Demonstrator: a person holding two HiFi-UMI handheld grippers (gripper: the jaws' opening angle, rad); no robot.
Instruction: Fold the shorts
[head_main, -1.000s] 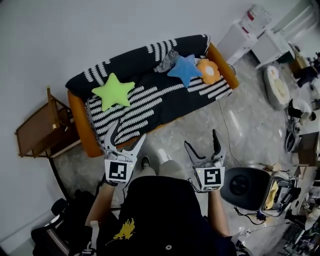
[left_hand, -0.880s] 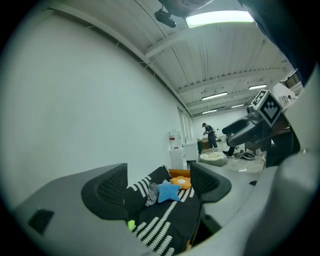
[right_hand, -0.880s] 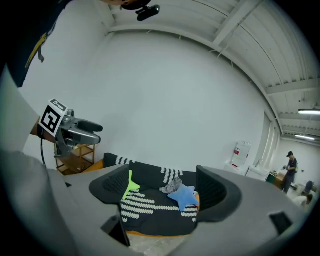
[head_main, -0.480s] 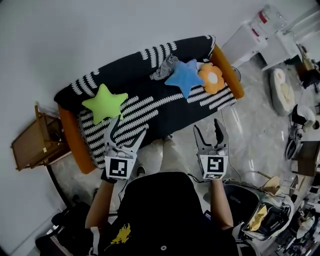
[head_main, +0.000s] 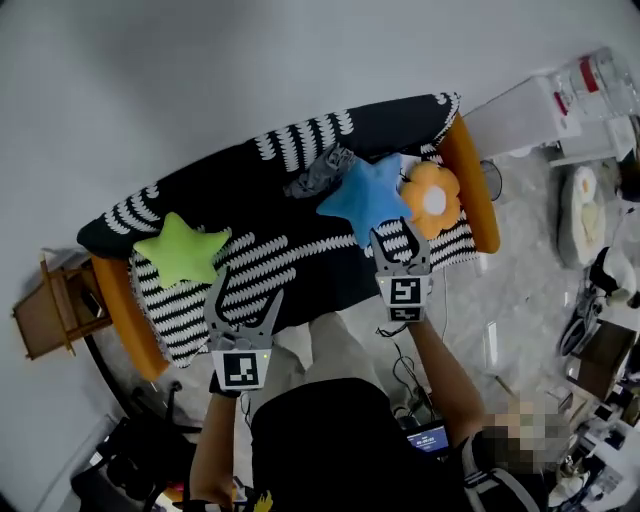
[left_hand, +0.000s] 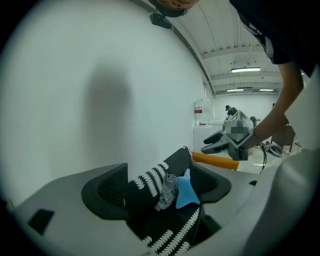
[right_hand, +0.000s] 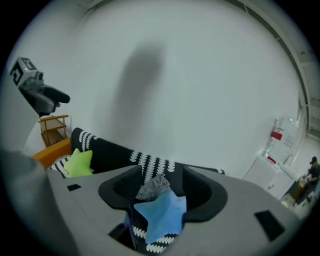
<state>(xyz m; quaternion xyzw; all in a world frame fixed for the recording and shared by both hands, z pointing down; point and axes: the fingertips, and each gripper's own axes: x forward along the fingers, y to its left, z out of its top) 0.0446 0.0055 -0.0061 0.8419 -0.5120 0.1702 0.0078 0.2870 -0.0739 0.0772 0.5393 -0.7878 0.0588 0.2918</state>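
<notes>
No fold was made yet: the shorts (head_main: 318, 172) lay crumpled at eleven o'clock of the right gripper (head_main: 403, 243), whose empty jaws had just been narrowing and stood half apart. The left gripper (head_main: 247, 292) gaped, empty.

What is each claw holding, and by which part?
Nothing. Both the left claw and right claw are empty, jaws apart; the right's have just been closing with nothing between them. The grey shorts lie untouched on the sofa.

Soft grey cloth shorts (head_main: 318, 172), matt striped fabric sofa cover (head_main: 240, 200), plush blue star cushion (head_main: 362, 195) — glossy floor (head_main: 510, 290)
</notes>
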